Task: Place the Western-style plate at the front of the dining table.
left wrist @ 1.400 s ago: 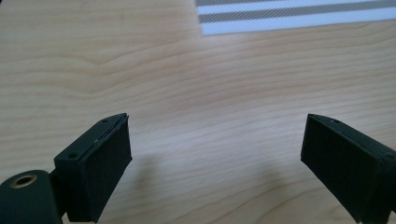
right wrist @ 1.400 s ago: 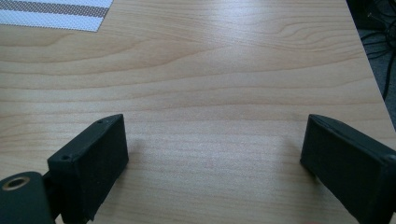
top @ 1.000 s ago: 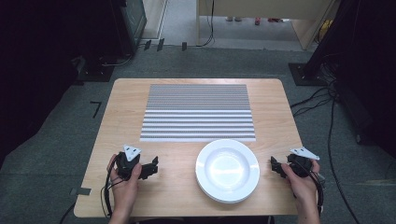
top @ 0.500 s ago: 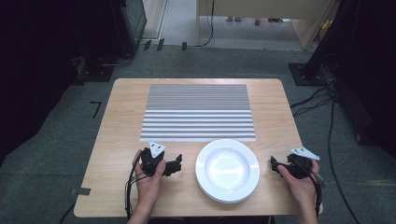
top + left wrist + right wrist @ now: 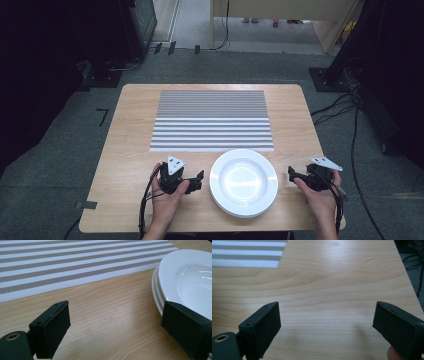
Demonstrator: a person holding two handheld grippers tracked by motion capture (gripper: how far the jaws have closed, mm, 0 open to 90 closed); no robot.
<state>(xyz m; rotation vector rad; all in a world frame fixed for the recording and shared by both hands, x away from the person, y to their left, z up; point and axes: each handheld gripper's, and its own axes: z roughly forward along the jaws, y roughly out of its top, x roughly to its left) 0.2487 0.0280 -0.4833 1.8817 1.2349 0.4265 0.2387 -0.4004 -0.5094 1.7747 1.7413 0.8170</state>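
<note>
**Left gripper beside the plate stack, jaws wide**

High view: a stack of white plates (image 5: 244,182) sits on the near part of the wooden table (image 5: 130,135), just in front of the striped placemat (image 5: 212,120). The left gripper (image 5: 199,181) lies just left of the stack, its tip close to the rim, held from below by the person's left hand (image 5: 167,200). The right gripper (image 5: 291,173) rests to the right of the plates, a little apart from the rim, in the right hand (image 5: 320,197). Cables trail off both grippers toward the table's near edge.

Left gripper view: the two black jaws stand far apart with nothing between them but bare wood. The right-hand jaw overlaps the edge of the white plates (image 5: 185,277) (whether it touches the rim cannot be told). At least two rims are stacked. The placemat (image 5: 75,262) runs across the top.

Right gripper view: the jaws are spread wide over bare table (image 5: 332,290) and hold nothing. A corner of the placemat (image 5: 247,253) shows at upper left, and a fingertip (image 5: 392,354) peeks in at the lower right.
</note>
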